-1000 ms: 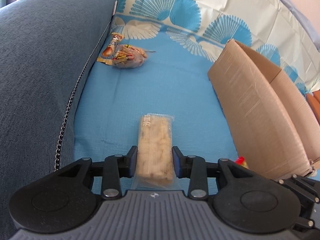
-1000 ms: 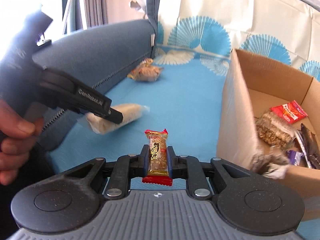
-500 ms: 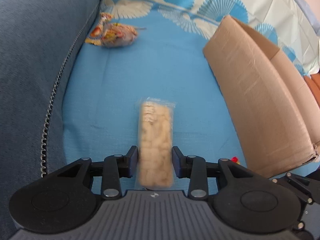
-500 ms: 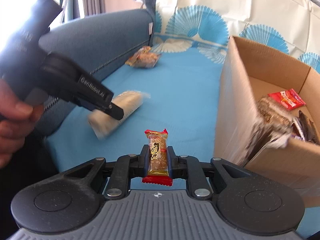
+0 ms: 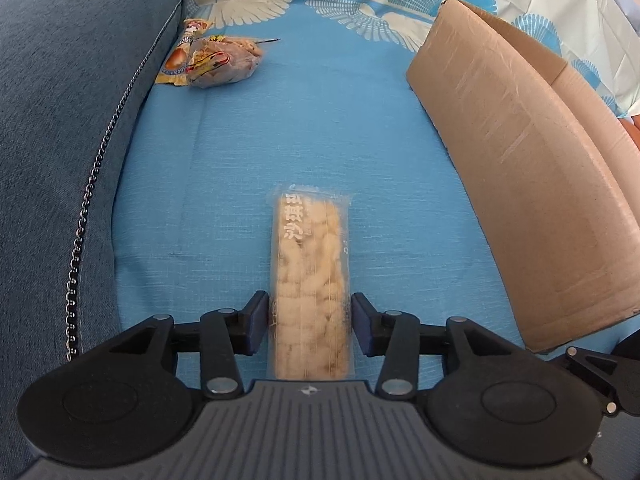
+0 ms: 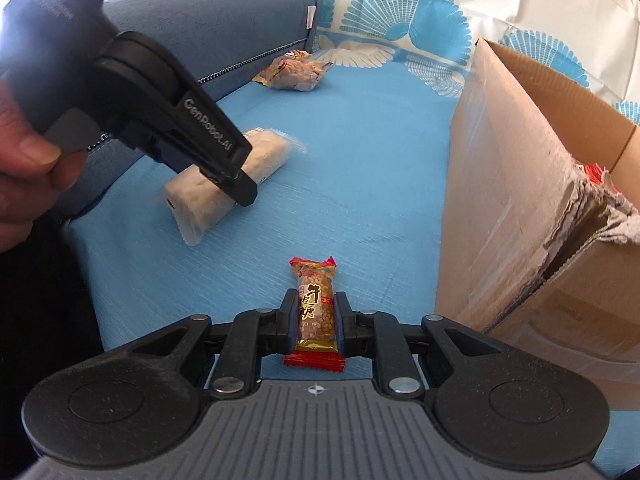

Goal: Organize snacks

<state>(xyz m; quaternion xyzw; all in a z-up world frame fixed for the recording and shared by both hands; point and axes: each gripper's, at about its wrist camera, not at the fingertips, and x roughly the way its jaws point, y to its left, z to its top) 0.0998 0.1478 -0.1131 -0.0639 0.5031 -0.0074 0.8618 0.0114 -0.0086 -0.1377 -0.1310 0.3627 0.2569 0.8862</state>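
Observation:
A long pale puffed-rice bar (image 5: 310, 248) in a clear wrapper lies lengthwise between the fingers of my left gripper (image 5: 309, 308). The jaws are opening and a thin gap shows on each side of the bar. In the right wrist view the same bar (image 6: 192, 200) rests tilted on the blue cloth under the left gripper (image 6: 236, 184). My right gripper (image 6: 317, 312) is shut on a small red-and-gold peanut candy bar (image 6: 316, 300), held upright just above the cloth. An open cardboard box (image 6: 512, 168) stands to the right.
Two loose snack packets (image 5: 216, 60) lie at the far left by the blue sofa arm (image 5: 60, 120). The cardboard box (image 5: 520, 160) walls off the right side, its near corner torn. A hand (image 6: 24, 160) holds the left gripper at the left edge.
The left jaws have spread and come off the pale bar, which now rests on the cloth. Both grippers have sunk lower, and the box's inside has dropped out of the right view.

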